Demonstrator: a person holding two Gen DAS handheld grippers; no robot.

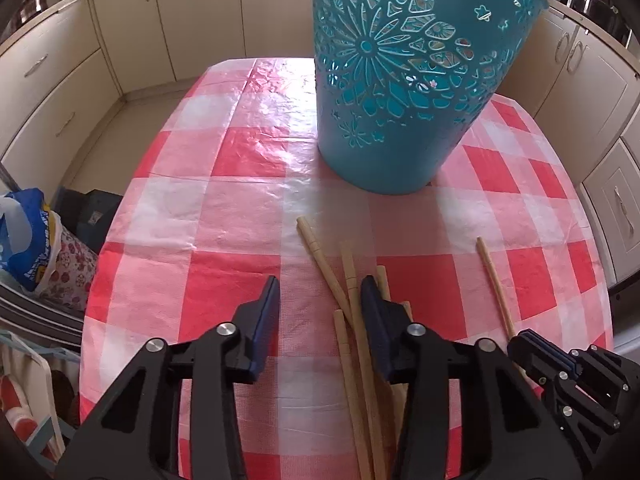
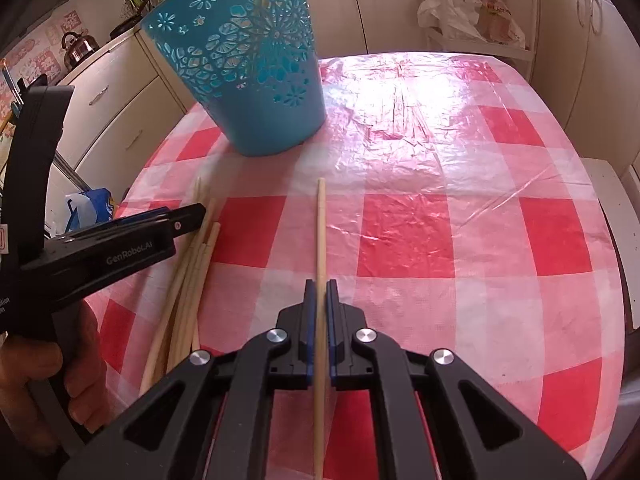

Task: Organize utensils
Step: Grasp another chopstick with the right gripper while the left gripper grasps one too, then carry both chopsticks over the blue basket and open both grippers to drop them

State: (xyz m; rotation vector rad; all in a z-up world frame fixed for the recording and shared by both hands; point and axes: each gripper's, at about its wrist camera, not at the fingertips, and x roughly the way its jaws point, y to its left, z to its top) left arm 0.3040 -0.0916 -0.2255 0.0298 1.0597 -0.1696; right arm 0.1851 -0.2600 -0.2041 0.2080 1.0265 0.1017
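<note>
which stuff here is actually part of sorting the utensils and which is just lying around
Part of the job:
single chopstick, clamped in the right gripper
loose chopsticks by the open left gripper
blue basket

Just lying about:
kettle
plastic bags on a shelf
blue-and-white bag beside the table

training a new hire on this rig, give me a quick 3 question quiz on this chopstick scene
1. True or false: the right gripper is shut on a single chopstick.
2. Multiple choice: the loose chopsticks lie (a) inside the blue basket, (b) on the checked tablecloth in front of the basket, (c) on the kitchen counter.
3. Fill in: the left gripper has its fingers ____ and holds nothing.

Key: 1 true; 2 b; 3 open.
</note>
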